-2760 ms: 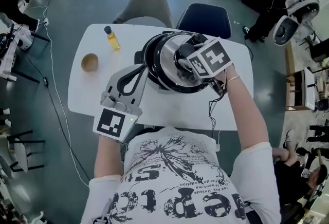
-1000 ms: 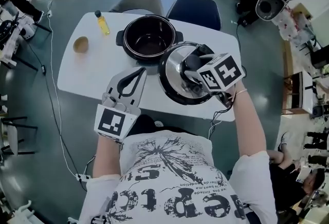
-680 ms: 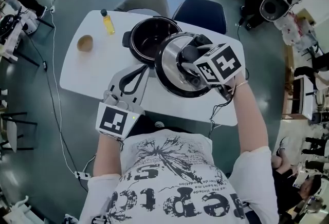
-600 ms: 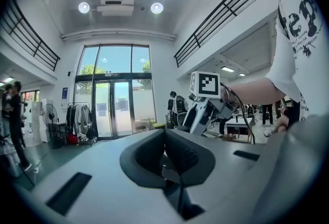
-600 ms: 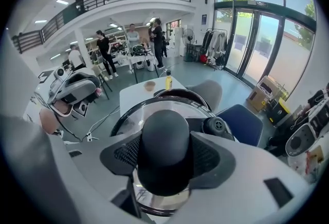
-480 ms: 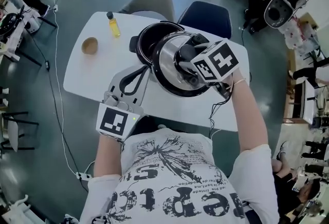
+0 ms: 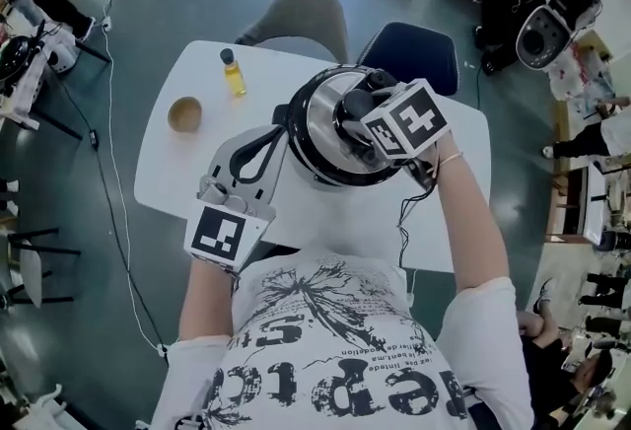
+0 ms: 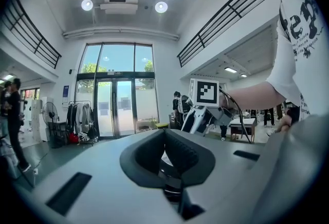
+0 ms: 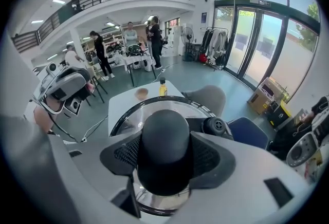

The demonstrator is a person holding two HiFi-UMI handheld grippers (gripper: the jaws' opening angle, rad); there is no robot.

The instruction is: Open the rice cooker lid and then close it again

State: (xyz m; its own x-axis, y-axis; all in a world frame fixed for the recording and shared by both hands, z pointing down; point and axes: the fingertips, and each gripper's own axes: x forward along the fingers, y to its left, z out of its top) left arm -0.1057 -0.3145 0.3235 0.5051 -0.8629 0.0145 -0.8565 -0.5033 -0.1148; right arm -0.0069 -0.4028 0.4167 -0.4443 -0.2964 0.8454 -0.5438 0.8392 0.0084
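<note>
Lid [image 7: 323,127] swung back over rice cooker [image 7: 280,112], knob [image 9: 165,141] gripped by right claw [image 9: 165,159]; left claw [image 7: 268,137] closed, empty.

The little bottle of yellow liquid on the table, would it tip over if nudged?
Probably: the bottle stands upright, tall and narrow, so a sideways nudge could topple it. Once down, it might roll on the smooth table. It looks small, so likely light.

Steel lid [image 7: 321,128], black knob [image 9: 164,138], level over black cooker [image 7: 280,114].
</note>
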